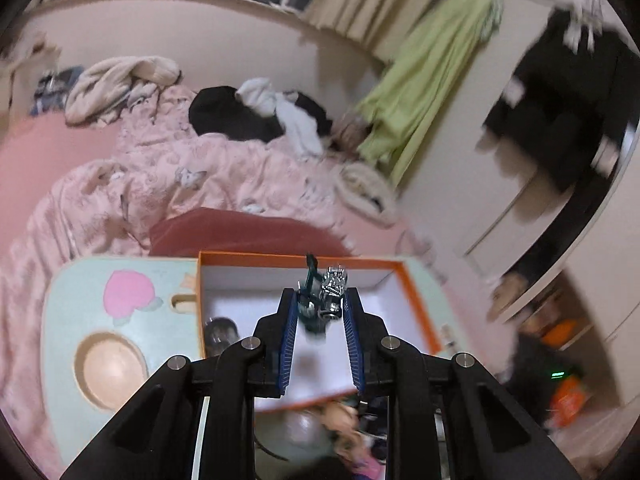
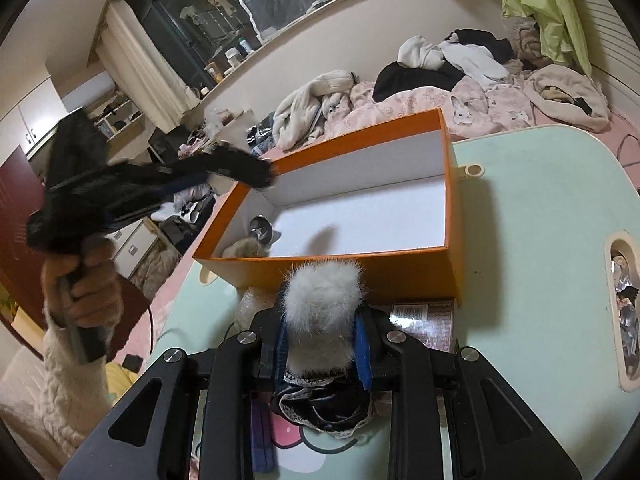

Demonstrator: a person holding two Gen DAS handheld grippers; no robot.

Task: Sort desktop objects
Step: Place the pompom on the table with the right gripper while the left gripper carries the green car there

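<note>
The left gripper [image 1: 320,300] was pinched nearly closed on a small teal and silver trinket [image 1: 322,298], clamped between its blue pads. It hung above the orange box [image 1: 416,300], whose far rim lay just ahead of the fingertips, with the white floor below largely bare. In the box's near-left corner, to the left of this gripper, sat a shiny dark object [image 1: 220,334].

The right gripper [image 2: 322,312] stood partly closed around a white fur pompom [image 2: 324,296], its pads pressing the fluff from both sides, with dark lace-edged fabric [image 2: 320,408] bunched beneath. It sat just short of the box's near wall, whose top edge ran straight across in front of the pompom.

To the right of this gripper the pale green tabletop [image 2: 540,208] lay open as far as its rounded edge. A hand [image 2: 86,280] in a cream knit sleeve held the other tool off to the left.
</note>
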